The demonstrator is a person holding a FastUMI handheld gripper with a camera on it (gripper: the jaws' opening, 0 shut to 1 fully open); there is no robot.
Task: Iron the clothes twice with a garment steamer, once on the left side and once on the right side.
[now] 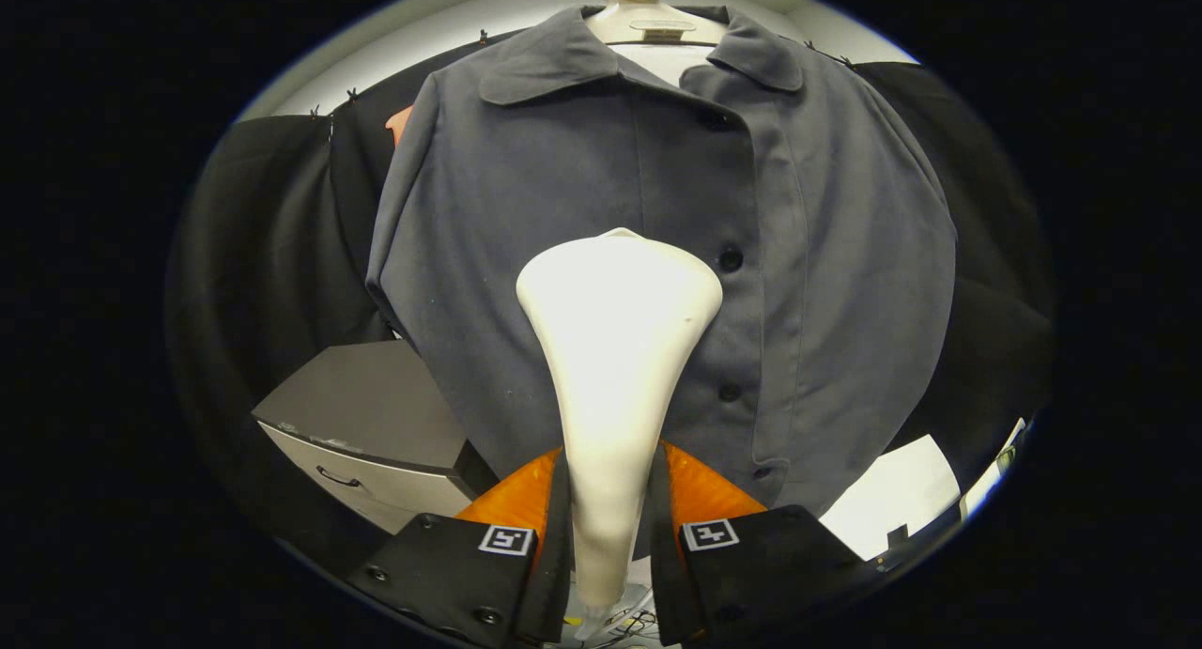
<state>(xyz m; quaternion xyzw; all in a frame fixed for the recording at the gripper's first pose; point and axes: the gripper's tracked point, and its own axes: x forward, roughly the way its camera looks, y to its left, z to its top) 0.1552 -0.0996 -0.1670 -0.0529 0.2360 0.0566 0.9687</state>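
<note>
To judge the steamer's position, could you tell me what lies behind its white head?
The gripper is shut on the steamer. Behind its head hangs the grey shirt, near the button placket; the covered fabric is hidden.

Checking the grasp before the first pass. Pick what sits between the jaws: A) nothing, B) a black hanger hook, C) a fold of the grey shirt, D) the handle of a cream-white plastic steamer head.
D: the cream-white plastic steamer head narrows to a handle clamped by the gripper, its wide end against the grey button-up shirt.
</note>
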